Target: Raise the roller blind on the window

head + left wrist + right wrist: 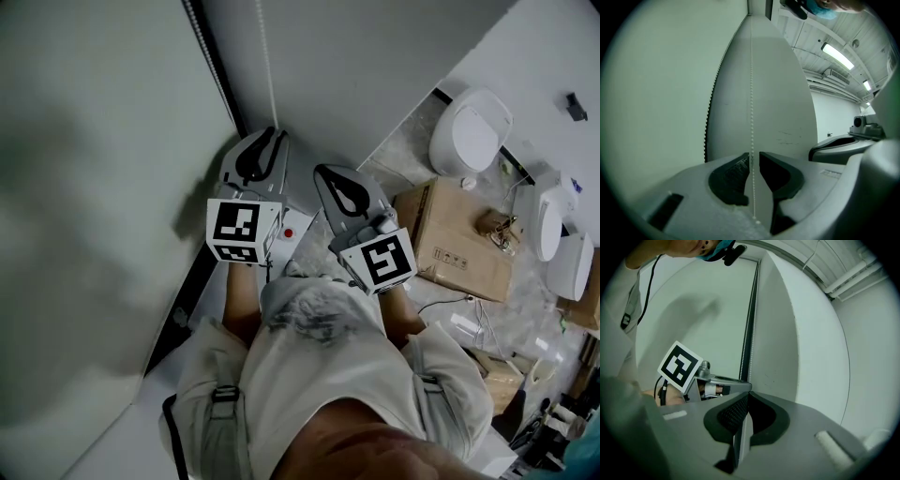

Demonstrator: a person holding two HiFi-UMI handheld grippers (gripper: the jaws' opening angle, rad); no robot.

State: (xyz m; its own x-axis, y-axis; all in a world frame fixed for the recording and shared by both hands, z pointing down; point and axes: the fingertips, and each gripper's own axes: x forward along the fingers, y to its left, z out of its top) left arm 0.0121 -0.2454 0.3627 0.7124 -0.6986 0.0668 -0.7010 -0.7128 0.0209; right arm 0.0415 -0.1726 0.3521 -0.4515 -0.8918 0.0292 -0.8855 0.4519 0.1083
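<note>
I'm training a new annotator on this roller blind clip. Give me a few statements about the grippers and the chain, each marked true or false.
1. The bead chain runs between the jaws of the left gripper. True.
2. The left gripper's jaws are spread wide. False: only a narrow gap separates them, and the chain hangs in it.
3. The right gripper is clamped on the bead chain. False: its jaws meet at the tips and no chain shows between them.
4. A cardboard box lies on the right gripper's side of the person in the head view. True.
</note>
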